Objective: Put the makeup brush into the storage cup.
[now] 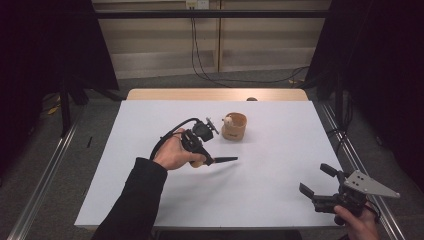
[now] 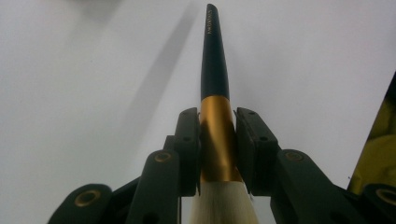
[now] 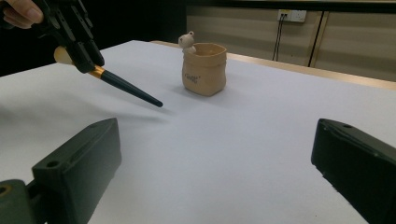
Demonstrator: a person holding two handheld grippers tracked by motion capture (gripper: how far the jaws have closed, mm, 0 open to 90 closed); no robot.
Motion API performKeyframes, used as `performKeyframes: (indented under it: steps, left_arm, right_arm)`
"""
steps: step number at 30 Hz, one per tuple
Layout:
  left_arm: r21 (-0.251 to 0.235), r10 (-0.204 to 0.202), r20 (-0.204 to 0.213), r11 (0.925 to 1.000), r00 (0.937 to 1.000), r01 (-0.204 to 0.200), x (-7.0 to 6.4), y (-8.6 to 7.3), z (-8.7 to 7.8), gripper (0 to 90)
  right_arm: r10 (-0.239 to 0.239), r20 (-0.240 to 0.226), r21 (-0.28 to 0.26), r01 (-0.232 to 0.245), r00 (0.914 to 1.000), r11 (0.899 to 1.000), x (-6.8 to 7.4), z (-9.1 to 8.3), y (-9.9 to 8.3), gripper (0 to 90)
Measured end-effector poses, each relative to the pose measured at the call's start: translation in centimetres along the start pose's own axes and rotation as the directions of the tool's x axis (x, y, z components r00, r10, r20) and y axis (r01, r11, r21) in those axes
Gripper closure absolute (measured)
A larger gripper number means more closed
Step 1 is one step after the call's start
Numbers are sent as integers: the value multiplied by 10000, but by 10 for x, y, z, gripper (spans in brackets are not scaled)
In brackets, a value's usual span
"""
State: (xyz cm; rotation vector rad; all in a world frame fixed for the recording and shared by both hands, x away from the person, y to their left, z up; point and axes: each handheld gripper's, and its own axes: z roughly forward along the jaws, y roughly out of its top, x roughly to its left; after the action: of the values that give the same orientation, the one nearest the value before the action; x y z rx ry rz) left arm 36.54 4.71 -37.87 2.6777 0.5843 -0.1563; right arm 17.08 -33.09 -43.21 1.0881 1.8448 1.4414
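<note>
The brush [image 2: 215,116] was held above the white table [image 1: 280,165], clamped at its gold band by the left gripper [image 2: 217,144]. Handle lettering was unreadable, as was the pot [image 3: 204,68] print. The right gripper [image 1: 316,181] was held apart.

White table sheet [image 1: 260,175], bare wood strip of the tabletop [image 1: 215,94] showing at the far edge. Small dark object [image 1: 252,99] on that strip, too small to identify. Grey floor [image 1: 165,82] around. Beige wall [image 1: 160,35] behind, wall socket [image 1: 197,4] with black cables [image 1: 197,55] trailing down. Dark curtains [image 1: 385,65] both sides.
</note>
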Motion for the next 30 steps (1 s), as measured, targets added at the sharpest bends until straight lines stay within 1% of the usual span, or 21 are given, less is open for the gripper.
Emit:
performKeyframes:
  steps: [1, 4, 5, 6, 7, 8, 9, 11, 12, 14, 15, 16, 19, 20, 21, 22, 26, 27, 28, 29, 30]
  left_arm:
    - [30, 87, 6, 10000, 10000, -87, 0, 0, -2, 713]
    - [-24, 139, 37, 9999, 9999, -139, -2, 1, -4, 713]
    - [-38, 140, 107, 9999, 9998, -139, -2, 1, -6, 713]
    - [-171, 20, 67, 9999, 10000, -18, -3, 0, -5, 713]
    - [-44, 39, 86, 10000, 10000, -38, -3, 0, -7, 713]
    - [-135, 145, 55, 9998, 9999, -144, -2, 0, -6, 713]
    - [-131, 184, 171, 9997, 9997, -182, -1, -1, -8, 713]
    - [-57, 241, 191, 9997, 9995, -240, -1, 0, -9, 713]
    - [-134, 135, 185, 9998, 9997, -133, -2, -1, -9, 713]
    - [-63, 129, 142, 9999, 9998, -128, -1, 0, -12, 713]
    - [-201, 67, 63, 9998, 10000, -66, -2, -1, -12, 713]
    - [-201, 67, 63, 9998, 10000, -66, -2, -1, -12, 713]
    - [-171, 226, 36, 9996, 9997, -226, -2, 0, -16, 713]
    - [-167, 157, 86, 9997, 9998, -155, -2, 0, -17, 713]
    - [-278, 322, 137, 9991, 9994, -318, -2, 0, -18, 714]
    - [-278, 322, 137, 9991, 9994, -318, -2, 0, -18, 713]
    - [-300, 239, 205, 9993, 9995, -233, -4, 1, -20, 713]
    - [-373, 362, 286, 9987, 9989, -351, -5, 1, -21, 713]
    - [-373, 362, 286, 9987, 9989, -351, -5, 1, -21, 714]
    - [-298, 436, 365, 9986, 9984, -425, -5, 1, -22, 713]
    - [-286, 430, 337, 9987, 9985, -420, -6, 1, -22, 713]
  right_arm:
    - [49, -31, 26, -49, 10000, 10000, 1, 0, 0, 10]
    - [56, -8, -24, -56, 10000, 10000, 1, 1, 0, 9]
    - [-12, -64, 24, 12, 10000, 10000, 1, 1, 0, 9]
    - [-73, -39, 4, 73, 10000, 10000, 1, 1, 0, 9]
    - [-95, -117, 44, 95, 9999, 9999, 1, 1, 1, 8]
    - [-100, -121, 41, 101, 9999, 9999, 0, 2, 1, 8]
    - [-125, -139, 42, 126, 9998, 9999, 0, 3, 1, 9]
    - [-107, -130, 88, 109, 9999, 9999, 1, 4, 2, 8]
    - [-107, -130, 88, 109, 9999, 9999, 1, 4, 2, 8]
    - [-158, -285, 131, 162, 9995, 9998, 0, 6, 3, 7]
    - [-217, -350, 150, 222, 9992, 9996, 0, 9, 4, 7]
    - [-217, -350, 150, 222, 9992, 9996, 0, 9, 4, 7]
    - [-350, -521, 199, 361, 9980, 9991, 1, 15, 8, 7]
    - [-350, -521, 199, 361, 9980, 9991, 1, 15, 8, 7]
    - [-390, -608, 179, 402, 9974, 9990, 2, 18, 11, 7]
    - [-390, -608, 179, 402, 9974, 9990, 2, 18, 11, 7]
    - [-605, -967, 144, 622, 9935, 9980, 3, 24, 17, 9]
    - [-620, -1250, 256, 657, 9902, 9975, 4, 28, 21, 15]
    - [-620, -1250, 256, 657, 9902, 9975, 4, 28, 21, 15]
    - [-677, -1688, 398, 754, 9833, 9964, 4, 32, 23, 25]
    - [-677, -1688, 398, 754, 9833, 9964, 4, 32, 23, 25]
